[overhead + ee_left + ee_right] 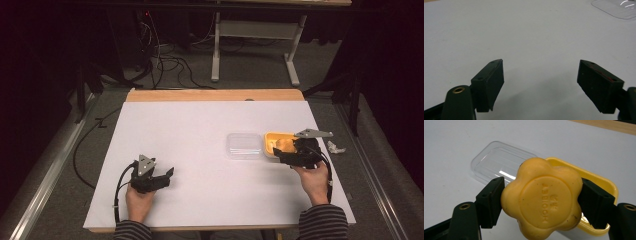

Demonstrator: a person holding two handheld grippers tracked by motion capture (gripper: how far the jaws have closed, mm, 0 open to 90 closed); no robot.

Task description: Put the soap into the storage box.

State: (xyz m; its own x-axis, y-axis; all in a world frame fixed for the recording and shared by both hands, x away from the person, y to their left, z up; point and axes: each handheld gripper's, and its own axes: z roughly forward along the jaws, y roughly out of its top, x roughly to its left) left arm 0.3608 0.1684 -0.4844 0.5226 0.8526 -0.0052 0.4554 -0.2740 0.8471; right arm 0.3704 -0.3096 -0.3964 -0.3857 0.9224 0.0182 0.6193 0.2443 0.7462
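Now: right gripper (541, 202) pinches soap (541, 198) over tray (610, 186) | left gripper (540, 86) spread, open table (524, 32)

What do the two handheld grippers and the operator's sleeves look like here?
Both the left gripper and right gripper are black, each with two blocky wedge jaws, a grey three-cornered plate on top and a black cable trailing back. Brass-coloured inserts sit near the jaw bases. The person wears dark sleeves with fine stripes.
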